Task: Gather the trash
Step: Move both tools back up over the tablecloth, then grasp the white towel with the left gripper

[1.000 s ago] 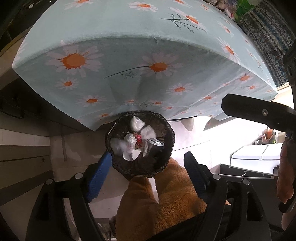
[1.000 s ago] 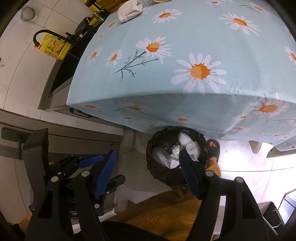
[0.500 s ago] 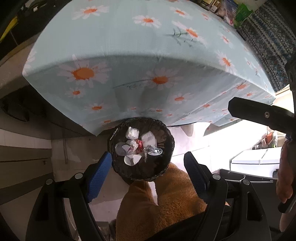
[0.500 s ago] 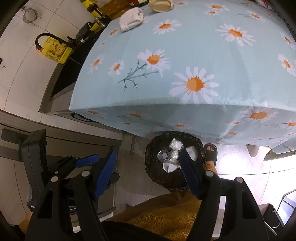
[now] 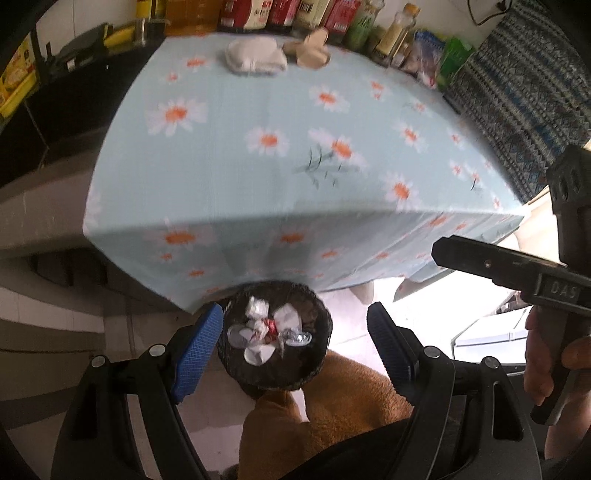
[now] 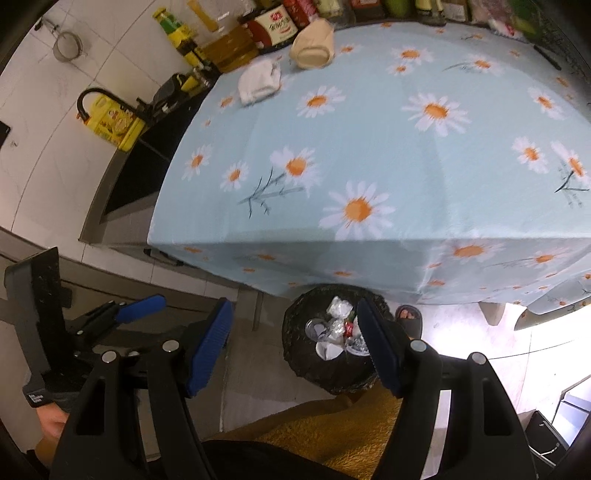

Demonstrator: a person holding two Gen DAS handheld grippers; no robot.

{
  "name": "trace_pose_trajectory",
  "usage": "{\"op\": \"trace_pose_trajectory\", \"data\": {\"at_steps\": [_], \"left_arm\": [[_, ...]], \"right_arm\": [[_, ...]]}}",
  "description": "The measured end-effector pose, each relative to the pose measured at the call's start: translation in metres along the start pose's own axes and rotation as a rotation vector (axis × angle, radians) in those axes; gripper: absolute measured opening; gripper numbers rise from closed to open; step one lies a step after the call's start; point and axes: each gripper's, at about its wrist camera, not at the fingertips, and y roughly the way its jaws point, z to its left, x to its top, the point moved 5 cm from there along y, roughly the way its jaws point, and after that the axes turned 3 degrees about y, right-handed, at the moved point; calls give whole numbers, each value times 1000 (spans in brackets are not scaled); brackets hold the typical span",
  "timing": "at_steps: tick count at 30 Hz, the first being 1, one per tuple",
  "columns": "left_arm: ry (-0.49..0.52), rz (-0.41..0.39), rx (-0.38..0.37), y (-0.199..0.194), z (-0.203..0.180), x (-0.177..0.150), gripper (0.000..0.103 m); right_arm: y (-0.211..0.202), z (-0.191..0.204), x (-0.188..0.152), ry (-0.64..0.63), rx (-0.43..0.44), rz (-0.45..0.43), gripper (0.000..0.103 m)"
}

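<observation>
A black woven trash basket point(image 5: 314, 365) stands on the floor below the table's near edge and holds crumpled white paper, a red scrap and clear plastic point(image 5: 266, 328). It also shows in the right wrist view point(image 6: 295, 350). My left gripper point(image 5: 295, 339) is open and empty, high above the basket. My right gripper point(image 6: 295, 343) is open and empty, beside the left one; it shows in the left wrist view point(image 5: 498, 266). A white cloth point(image 6: 258, 81) and a beige paper cup on its side point(image 6: 312, 44) lie at the table's far end.
The table wears a light blue daisy tablecloth point(image 6: 369, 147). Bottles and jars point(image 5: 314, 14) line its far edge. A yellow oil jug point(image 6: 110, 125) stands by a dark counter on the left. My orange trouser legs point(image 5: 332, 413) and a sandalled foot point(image 6: 408, 317) are next to the basket.
Both grippers have risen and tilted up from the basket. The basket looks smaller and lower in view, and the table's far end with cloth, cup and bottles has come into sight.
</observation>
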Motion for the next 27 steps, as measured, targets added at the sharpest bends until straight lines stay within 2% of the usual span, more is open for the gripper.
{"op": "trace_pose_trajectory", "data": {"at_steps": [2,15,21,27], "left_arm": [[-4,-17,-10,-5,-1,9,78],[27,-119,52,-25,-7,87,78],[31,-147,75,-26,-7,127,78],[18,-140,116,-12,-1,169,78]], "right_arm": [[-6,-5,6,8,-6,-14,70],[-34,-22,49,-17,-2,-108,73],[-38,-29,78,-45,20,-124,73],[-32,-36,112,-71,50,-117,73]]}}
